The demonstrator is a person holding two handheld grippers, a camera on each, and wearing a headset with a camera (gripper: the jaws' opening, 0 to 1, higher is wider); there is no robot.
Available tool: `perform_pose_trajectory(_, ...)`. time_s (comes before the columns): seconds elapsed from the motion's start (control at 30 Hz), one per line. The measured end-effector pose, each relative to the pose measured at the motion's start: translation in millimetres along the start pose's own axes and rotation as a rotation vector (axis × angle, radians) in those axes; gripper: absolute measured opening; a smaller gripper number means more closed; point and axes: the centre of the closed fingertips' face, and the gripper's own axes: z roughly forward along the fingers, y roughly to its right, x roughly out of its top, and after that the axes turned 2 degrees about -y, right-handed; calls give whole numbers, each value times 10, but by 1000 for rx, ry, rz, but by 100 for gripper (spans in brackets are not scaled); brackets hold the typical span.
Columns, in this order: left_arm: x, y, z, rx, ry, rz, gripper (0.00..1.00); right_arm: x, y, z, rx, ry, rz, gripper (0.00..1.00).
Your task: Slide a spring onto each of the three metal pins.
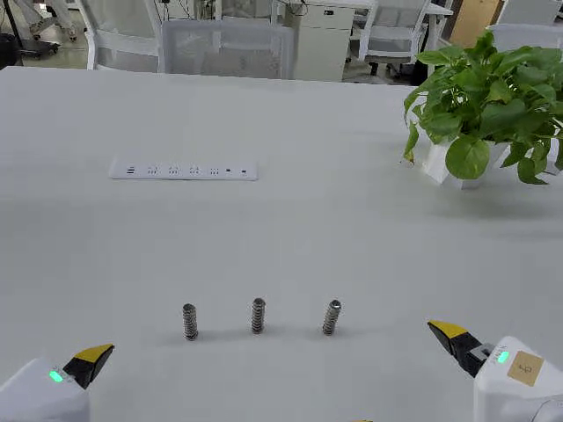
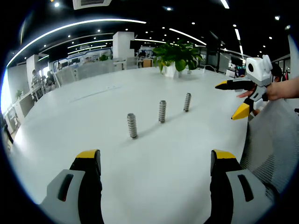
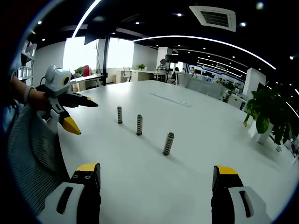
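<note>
Three upright metal pins stand in a row on the white table (image 1: 281, 229), each wrapped in a coiled spring: the left one (image 1: 190, 322), the middle one (image 1: 258, 316) and the right one (image 1: 331, 317), whose shiny tip shows on top. In the left gripper view the row (image 2: 161, 111) runs away from my left gripper (image 2: 156, 158), which is open and empty. My right gripper (image 3: 156, 170) is also open and empty, with the row (image 3: 139, 124) ahead of it. Both grippers (image 1: 88, 363) (image 1: 453, 338) hang at the table's near edge, apart from the pins.
A white power strip (image 1: 183, 170) lies mid-table, left of centre. A potted green plant (image 1: 484, 97) stands at the far right. Chairs (image 1: 224, 48) line the far edge. A grey mesh chair back (image 2: 271, 140) sits near the person.
</note>
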Motion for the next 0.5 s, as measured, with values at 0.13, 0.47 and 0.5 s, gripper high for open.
perform_pose_trajectory(0.13,-6,11,1,-6,-4,7,97,10,-1,-3,-3,1,-7,100)
perform_pose_trajectory(0.47,37,-34,-23,13,8,7,97,59,1,-16,-4,19,-9,100)
perform_pose_trajectory(0.5,36,-21,-27,11,7,9,97,53,-2,-15,-2,16,-6,100)
